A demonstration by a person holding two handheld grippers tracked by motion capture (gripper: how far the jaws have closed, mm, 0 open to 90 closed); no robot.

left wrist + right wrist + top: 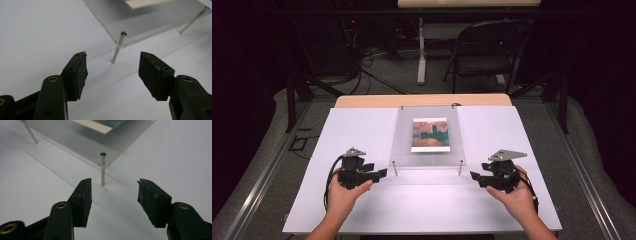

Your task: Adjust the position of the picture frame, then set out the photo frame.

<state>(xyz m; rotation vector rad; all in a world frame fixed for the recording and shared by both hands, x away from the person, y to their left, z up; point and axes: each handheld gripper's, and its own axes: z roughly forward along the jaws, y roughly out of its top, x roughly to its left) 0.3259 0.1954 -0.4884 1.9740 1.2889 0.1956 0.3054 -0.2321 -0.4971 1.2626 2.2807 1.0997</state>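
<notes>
The clear acrylic plate (428,137) stands in the middle of the white table (362,210), a little toward the far side, raised on thin metal legs. On its top lies a small picture card (430,135) with orange and blue colours, near the centre of the plate. At the near left corner of the plate you see the near left leg (395,169), and at the near right corner the near right leg (460,167); both stand upright on the white surface.

Your left gripper (379,173) is just to the left of the near left leg and points toward it, but it does not touch it. In the left gripper view the same leg (117,48) stands beyond the fingertips, a bit left of the middle of the gap, and the jaws are apart with nothing between them. Your left hand (343,192) holds this gripper from the near side.

Your right gripper (475,176) is just to the right of the near right leg and points toward it, also apart from it. In the right gripper view this leg (102,170) stands beyond the tips, closer to the left jaw, and the jaws are apart and hold nothing. Your right hand (516,195) holds it from the near side.

Behind the table, on the far right, stands a dark folding chair (487,50) on the grey floor.
</notes>
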